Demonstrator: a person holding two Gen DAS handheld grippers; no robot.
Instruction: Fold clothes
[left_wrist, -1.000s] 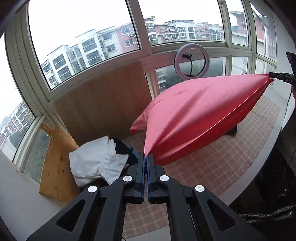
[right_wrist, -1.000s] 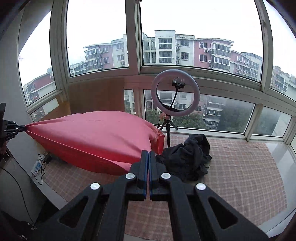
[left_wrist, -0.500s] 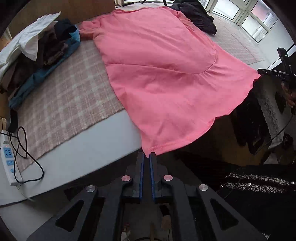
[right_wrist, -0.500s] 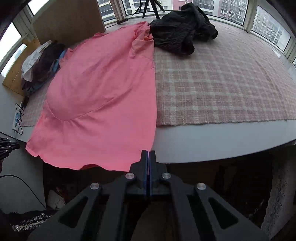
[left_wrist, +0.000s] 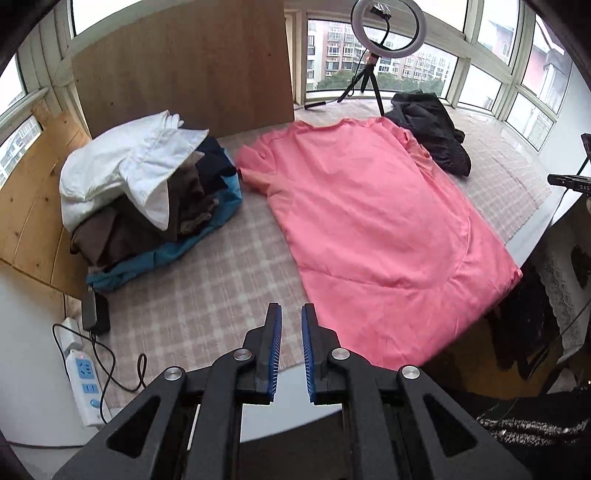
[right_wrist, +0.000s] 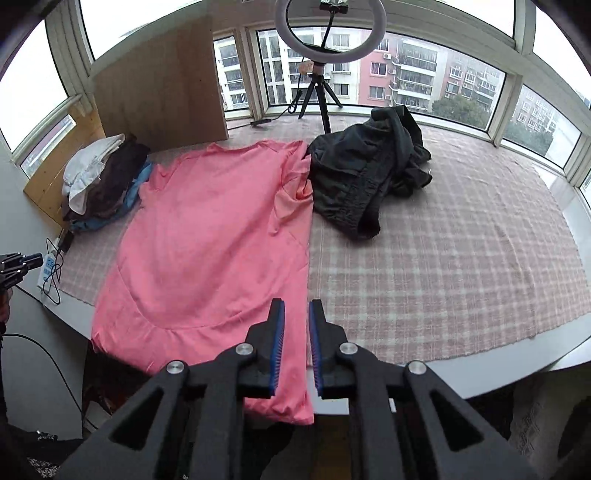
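A pink T-shirt (left_wrist: 373, 236) lies spread flat on the checked cloth, collar toward the windows, its hem hanging over the table's near edge (right_wrist: 207, 258). My left gripper (left_wrist: 291, 314) hovers just left of the shirt's hem, over the cloth; its jaws are opening and nothing is between them. My right gripper (right_wrist: 295, 308) hangs over the shirt's right edge near the hem; its jaws are opening too, and no fabric is pinched between the pads.
A pile of white, brown and blue clothes (left_wrist: 147, 199) sits at the left by a wooden board (left_wrist: 184, 66). A black garment (right_wrist: 365, 177) lies crumpled beyond the shirt's right sleeve. A ring light on a tripod (right_wrist: 325, 48) stands at the back. A power strip (left_wrist: 85, 380) lies at the table's left edge.
Both grippers held the shirt's hem corners stretched in the air a second ago. They came down, the shirt settled flat on the table, and both jaws have let go and parted.
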